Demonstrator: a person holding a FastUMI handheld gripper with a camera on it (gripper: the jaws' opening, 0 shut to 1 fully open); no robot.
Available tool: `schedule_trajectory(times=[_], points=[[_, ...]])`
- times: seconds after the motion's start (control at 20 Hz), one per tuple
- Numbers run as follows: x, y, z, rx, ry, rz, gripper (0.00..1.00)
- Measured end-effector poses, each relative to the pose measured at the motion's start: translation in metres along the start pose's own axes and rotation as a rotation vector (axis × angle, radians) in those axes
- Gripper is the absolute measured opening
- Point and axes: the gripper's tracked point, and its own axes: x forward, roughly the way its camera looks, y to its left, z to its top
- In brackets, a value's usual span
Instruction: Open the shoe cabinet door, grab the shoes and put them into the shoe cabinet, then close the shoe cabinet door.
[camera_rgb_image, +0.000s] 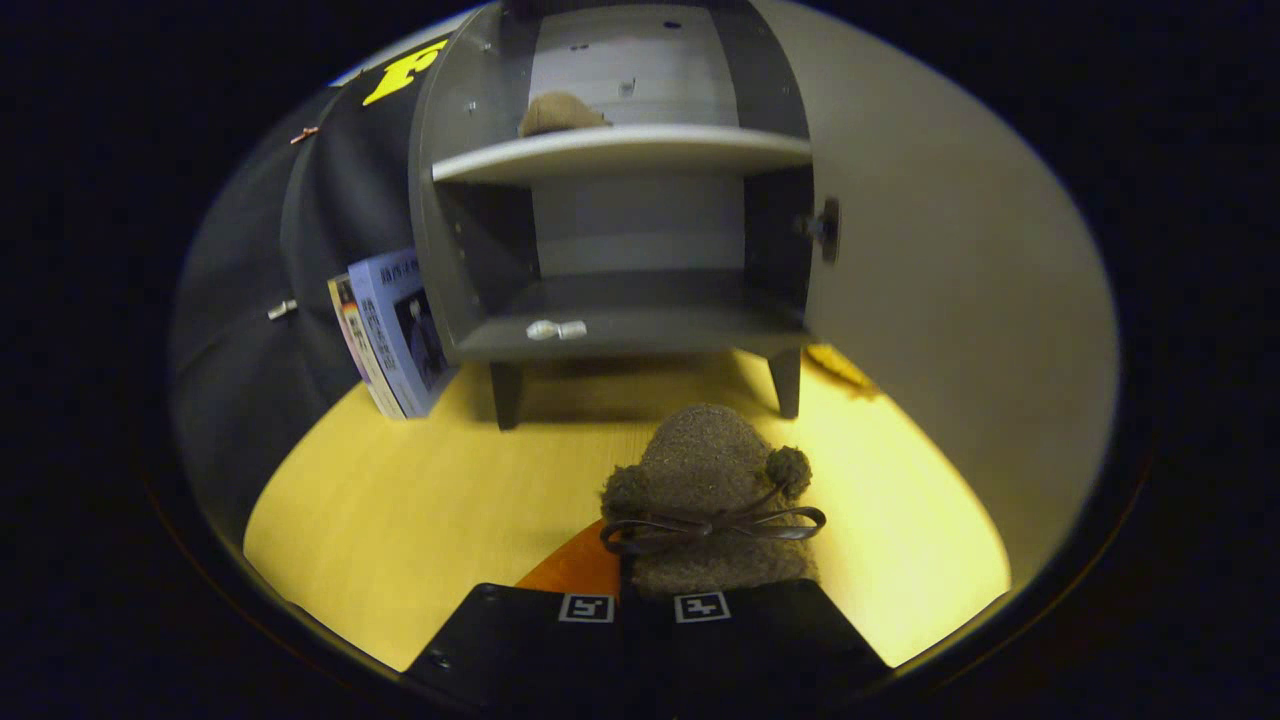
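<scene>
Your gripper: the two fingers sit drawn close together, and the heel end of a shoe disappears between them; you seem to be gripping it, though the contact itself is hidden.
Shoe in hand: a fuzzy brown slipper, rounded toe pointing away from you, with two pompoms and a thin dark bow across its top.
Orange patch: a smooth orange shape shows just left of the slipper, by your left finger; you cannot tell what it is.
Floor: a smooth yellow wood-grain surface, brightly lit, running under the slipper up to the cabinet.
Shoe cabinet: ahead of you, beyond the slipper, dark grey boards on short tapered legs, one pale shelf splitting it into two compartments.
Cabinet door: swung wide open to your right, a pale plain panel with a round dark knob.
Second shoe: one matching brown slipper lies on the upper shelf; the count is two.
Books: two lean against the cabinet's left side.
Booth wall: black cloth behind them.
</scene>
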Motion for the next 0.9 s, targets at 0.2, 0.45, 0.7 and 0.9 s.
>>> schedule_trajectory(times=[0.2,0.45,0.7,0.9], points=[[-0.039,0.008,0.089,-0.008,-0.064,0.02,0.07],[-0.066,0.027,0.202,-0.018,-0.142,0.046,0.07],[-0.042,0.046,0.283,-0.012,-0.161,0.079,0.07],[0.003,0.04,0.328,-0.039,-0.159,0.041,0.08]])
